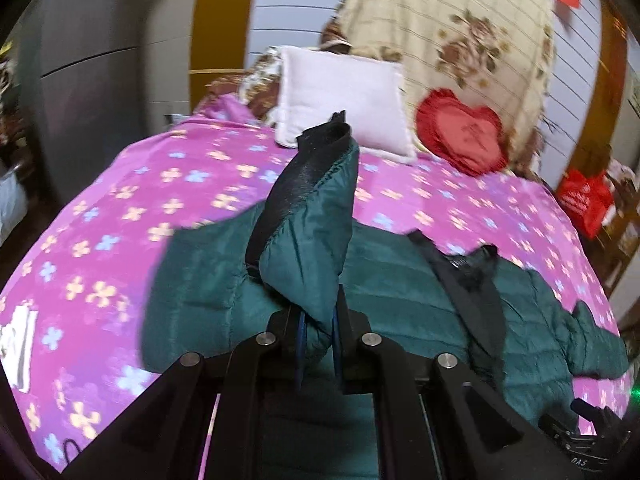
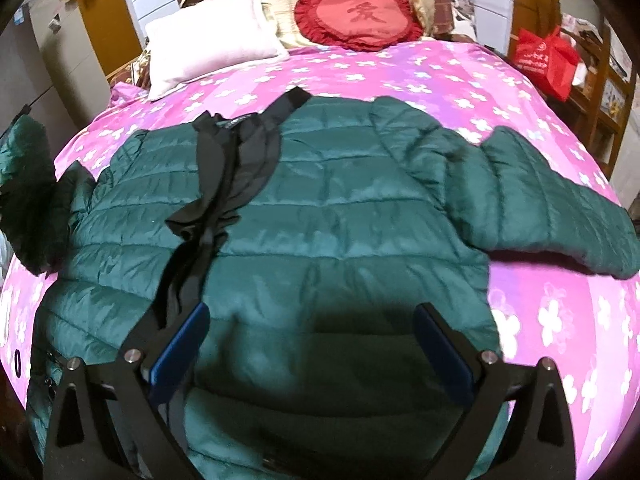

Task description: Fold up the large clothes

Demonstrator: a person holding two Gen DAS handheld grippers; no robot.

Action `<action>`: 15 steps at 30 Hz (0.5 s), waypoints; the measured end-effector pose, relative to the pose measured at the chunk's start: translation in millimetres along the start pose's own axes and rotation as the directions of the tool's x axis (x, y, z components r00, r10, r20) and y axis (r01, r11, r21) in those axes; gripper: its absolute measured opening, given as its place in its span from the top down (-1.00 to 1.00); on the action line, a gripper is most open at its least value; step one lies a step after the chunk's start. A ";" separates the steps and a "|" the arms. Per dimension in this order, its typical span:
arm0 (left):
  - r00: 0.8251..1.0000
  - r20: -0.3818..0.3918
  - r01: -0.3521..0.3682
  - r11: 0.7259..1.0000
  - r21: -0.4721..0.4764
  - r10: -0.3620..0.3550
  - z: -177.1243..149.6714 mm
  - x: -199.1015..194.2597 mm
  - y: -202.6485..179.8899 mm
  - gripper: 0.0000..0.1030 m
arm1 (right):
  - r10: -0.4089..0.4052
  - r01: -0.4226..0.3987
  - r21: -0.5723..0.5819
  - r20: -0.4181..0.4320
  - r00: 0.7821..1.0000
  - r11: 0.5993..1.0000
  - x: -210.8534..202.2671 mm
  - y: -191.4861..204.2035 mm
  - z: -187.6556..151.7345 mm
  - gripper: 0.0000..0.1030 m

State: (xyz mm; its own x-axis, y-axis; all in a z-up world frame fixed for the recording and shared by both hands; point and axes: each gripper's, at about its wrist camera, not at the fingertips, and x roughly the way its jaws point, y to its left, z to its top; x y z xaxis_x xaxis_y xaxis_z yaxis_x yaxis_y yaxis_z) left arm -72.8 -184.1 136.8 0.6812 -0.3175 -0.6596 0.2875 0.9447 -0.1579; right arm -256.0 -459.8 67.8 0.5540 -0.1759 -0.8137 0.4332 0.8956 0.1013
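A dark green quilted puffer jacket [image 2: 340, 208] with black lining [image 2: 224, 168] lies spread on a pink flowered bedspread [image 2: 440, 76]. My left gripper [image 1: 318, 320] is shut on the jacket's left sleeve [image 1: 316, 216] and holds it raised above the jacket body [image 1: 400, 280]; the black cuff points up. That lifted sleeve shows at the left edge of the right wrist view [image 2: 24, 184]. My right gripper [image 2: 312, 320] is open and empty, hovering over the jacket's lower hem. The right sleeve [image 2: 560, 208] lies flat, stretched to the right.
A white pillow [image 2: 208, 48] and a red heart cushion [image 2: 356, 16] lie at the head of the bed. A red bag [image 2: 548, 60] stands on a wooden shelf to the right. A grey cabinet [image 1: 92, 80] is on the left. White paper [image 1: 20, 344] lies at the bed's left edge.
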 end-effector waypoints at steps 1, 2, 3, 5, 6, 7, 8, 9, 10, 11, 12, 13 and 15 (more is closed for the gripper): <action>1.000 -0.011 0.010 1.000 0.012 -0.010 -2.9 3.1 -10.5 1.00 | -0.005 0.005 0.000 -0.001 1.000 1.000 -0.8 -2.8 -1.0 -0.99; 1.000 -0.020 0.018 1.000 0.022 -0.017 -5.2 5.5 -17.8 1.00 | -0.008 0.008 0.001 -0.002 1.000 1.000 -1.3 -5.4 -1.8 -0.99; 0.999 -0.025 0.024 0.999 0.029 -0.023 -8.0 6.2 -23.1 1.00 | -0.012 0.012 0.002 -0.004 1.000 1.000 -1.6 -8.4 -2.5 -0.99; 0.998 -0.041 0.043 0.998 0.048 -0.041 -12.9 9.3 -39.0 1.00 | -0.017 0.017 0.008 -0.005 1.000 1.000 -1.9 -14.1 -3.3 -0.99; 0.998 -0.047 0.050 0.997 0.054 -0.048 -14.1 10.8 -45.0 1.00 | -0.019 0.019 0.014 -0.004 1.000 1.000 -2.1 -17.4 -3.6 -0.99; 0.997 -0.054 0.060 0.996 0.063 -0.056 -16.3 12.0 -52.6 1.00 | -0.021 0.021 0.018 -0.003 1.000 1.000 -2.3 -19.9 -3.9 -0.99; 0.996 -0.063 0.070 0.995 0.071 -0.066 -18.5 13.7 -59.9 1.00 | -0.024 0.024 0.022 -0.002 1.000 0.999 -2.8 -22.4 -4.8 -0.99; 0.995 -0.072 0.081 0.994 0.079 -0.075 -21.0 15.2 -67.8 1.00 | -0.024 0.024 0.030 -0.001 1.000 0.999 -2.9 -25.4 -4.5 -0.99; 0.993 -0.083 0.094 0.992 0.086 -0.087 -23.9 17.5 -76.6 1.00 | -0.024 0.024 0.035 0.000 1.000 0.999 -3.2 -27.4 -4.4 -0.99; 0.991 -0.093 0.105 0.990 0.092 -0.097 -26.8 19.0 -83.9 1.00 | -0.025 0.025 0.042 0.001 1.000 0.999 -3.2 -30.0 -4.2 -0.99; 0.989 -0.104 0.120 0.988 0.101 -0.109 -29.8 20.5 -91.9 1.00 | -0.024 0.024 0.046 0.002 1.000 0.999 -3.2 -31.6 -4.3 -0.99; 0.986 -0.114 0.133 0.985 0.109 -0.120 -33.1 22.2 -99.8 1.00 | -0.023 0.023 0.050 0.004 1.000 0.998 -3.2 -33.4 -4.3 -0.99; 0.981 -0.133 0.156 0.980 0.126 -0.139 -40.3 26.5 -114.7 1.00 | -0.026 0.025 0.051 0.006 1.000 0.998 -3.0 -36.2 -4.8 -0.99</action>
State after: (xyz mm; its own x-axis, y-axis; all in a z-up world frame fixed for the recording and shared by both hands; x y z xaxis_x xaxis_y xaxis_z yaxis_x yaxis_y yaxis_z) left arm -114.9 -297.6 107.8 0.5386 -0.4323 -0.7232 0.4733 0.8653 -0.1649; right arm -276.8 -489.7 63.8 0.5468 -0.2011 -0.8128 0.4830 0.8687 0.1100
